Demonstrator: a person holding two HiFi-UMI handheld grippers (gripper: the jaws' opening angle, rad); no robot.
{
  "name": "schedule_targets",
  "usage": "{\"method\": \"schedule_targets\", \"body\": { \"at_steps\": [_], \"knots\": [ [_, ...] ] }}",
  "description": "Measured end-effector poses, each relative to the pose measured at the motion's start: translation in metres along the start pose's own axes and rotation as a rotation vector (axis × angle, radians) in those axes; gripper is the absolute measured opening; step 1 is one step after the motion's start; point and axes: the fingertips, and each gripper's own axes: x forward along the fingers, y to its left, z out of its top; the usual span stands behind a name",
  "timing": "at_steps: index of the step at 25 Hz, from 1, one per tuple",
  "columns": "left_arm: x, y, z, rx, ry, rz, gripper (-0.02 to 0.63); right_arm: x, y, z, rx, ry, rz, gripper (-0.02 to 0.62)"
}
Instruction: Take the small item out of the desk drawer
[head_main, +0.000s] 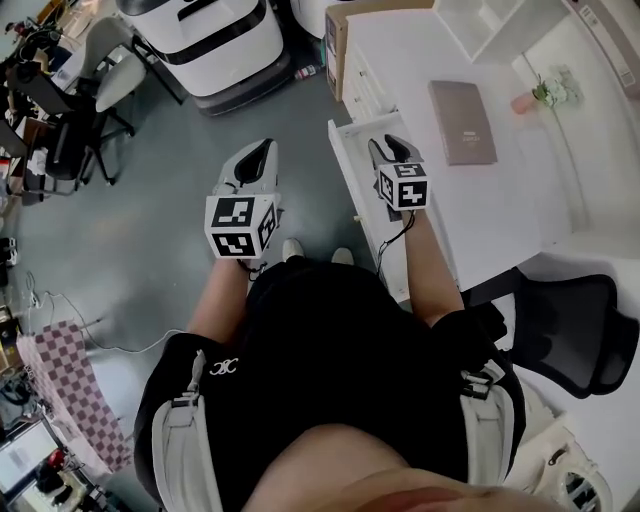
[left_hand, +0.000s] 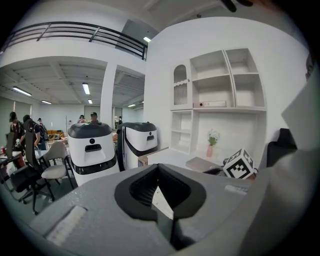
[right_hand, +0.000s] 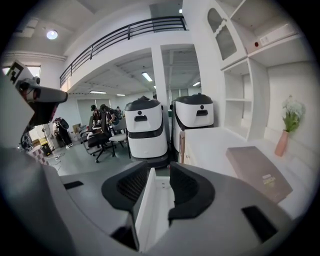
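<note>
The right claw (right_hand: 158, 186) hangs open astride the left wall of the pulled-out white desk drawer (right_hand: 145, 212), gripping nothing. The left claw (left_hand: 160, 197), closed and empty, hovers well left. I cannot make out the small item.

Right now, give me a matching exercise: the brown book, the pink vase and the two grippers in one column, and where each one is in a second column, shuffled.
Column one:
1. brown book
2. pink vase
3. left gripper
4. right gripper

Column two:
A. above the open drawer, jaws apart
B. lying flat on the desk
C. over the grey floor, jaws together
D. at the back of the desk, holding flowers

Pairs: 1-B, 2-D, 3-C, 4-A
</note>
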Motion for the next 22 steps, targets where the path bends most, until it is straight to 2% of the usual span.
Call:
{"method": "schedule_targets", "body": {
  "at_steps": [14,22],
  "knots": [
    [-0.02,0.047,-0.04,-0.058,0.079,0.146,0.014,0.1,-0.014,-0.094,-0.134,0.308,0.041,0.13],
    [-0.025,0.07,-0.059,-0.092,0.118,0.207,0.014,0.14,-0.032,-0.128,-0.098,0.409,0.007,0.156]
  ]
}}
